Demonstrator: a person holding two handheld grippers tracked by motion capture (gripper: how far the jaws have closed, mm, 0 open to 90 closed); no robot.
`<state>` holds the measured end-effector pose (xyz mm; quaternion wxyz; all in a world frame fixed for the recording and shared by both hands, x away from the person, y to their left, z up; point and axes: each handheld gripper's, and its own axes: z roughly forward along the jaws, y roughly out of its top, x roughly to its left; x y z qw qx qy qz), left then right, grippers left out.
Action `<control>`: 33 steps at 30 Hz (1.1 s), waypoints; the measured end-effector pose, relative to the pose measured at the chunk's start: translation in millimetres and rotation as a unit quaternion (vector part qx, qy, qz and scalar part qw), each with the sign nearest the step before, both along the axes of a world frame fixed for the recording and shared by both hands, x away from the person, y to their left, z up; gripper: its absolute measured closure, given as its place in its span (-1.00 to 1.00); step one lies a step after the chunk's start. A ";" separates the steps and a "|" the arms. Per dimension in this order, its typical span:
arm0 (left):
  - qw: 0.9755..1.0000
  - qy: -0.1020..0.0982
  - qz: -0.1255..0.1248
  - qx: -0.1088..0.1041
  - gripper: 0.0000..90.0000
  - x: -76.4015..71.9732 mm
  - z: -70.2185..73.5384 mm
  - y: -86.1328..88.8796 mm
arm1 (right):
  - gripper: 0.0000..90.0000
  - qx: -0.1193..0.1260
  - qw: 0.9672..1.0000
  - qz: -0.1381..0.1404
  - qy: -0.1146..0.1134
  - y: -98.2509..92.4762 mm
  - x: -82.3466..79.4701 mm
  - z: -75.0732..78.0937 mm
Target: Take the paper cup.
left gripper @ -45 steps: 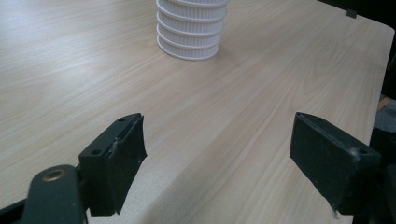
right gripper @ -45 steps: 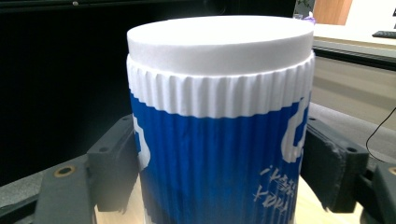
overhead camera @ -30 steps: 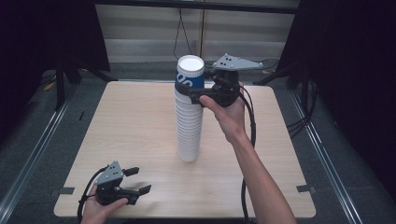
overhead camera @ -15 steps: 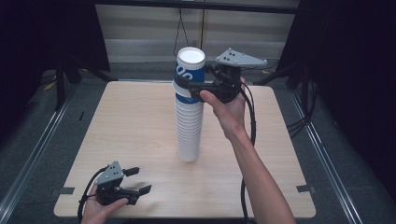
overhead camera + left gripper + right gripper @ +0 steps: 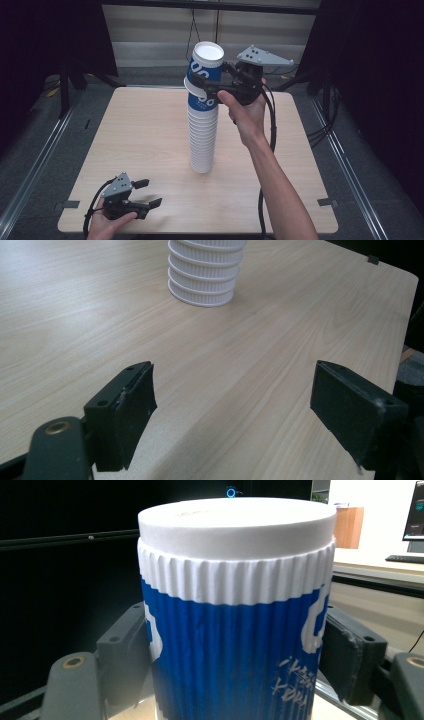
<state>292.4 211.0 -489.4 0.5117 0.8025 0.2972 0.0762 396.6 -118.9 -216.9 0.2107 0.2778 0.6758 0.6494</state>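
One tall stack of cups (image 5: 202, 135) stands upright at mid-table (image 5: 140, 135). The right gripper (image 5: 212, 85) is clamped on the one blue-and-white top cup (image 5: 204, 70), raised and tilted above the stack. The left gripper (image 5: 145, 194) rests near the front-left edge, jaws wide apart, holding nothing.

the right tongs (image 5: 207, 85) are held high over the middle of the bench (image 5: 150, 130), their jaws clamped on either side of the top cup (image 5: 206, 67), one pad pressed to each flank in the right gripper view. the right hand (image 5: 247, 112) grips them from below, forearm rising from the near edge. the left tongs (image 5: 145, 192) sit low at the near left corner, in the left hand (image 5: 107, 222), jaws spread wide with nothing between them.
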 end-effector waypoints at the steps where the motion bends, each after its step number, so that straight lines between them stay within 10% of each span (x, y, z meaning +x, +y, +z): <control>1: 1.000 0.001 0.000 -0.001 -0.60 0.0 0.1 0.0 | -0.46 0.009 1.000 0.001 0.001 -0.7 0.4 2.0; 33: 1.000 0.004 -0.004 0.000 -0.60 0.2 -0.9 -1.5 | -0.44 0.026 0.999 -0.002 -0.022 -23.6 -12.9 21.9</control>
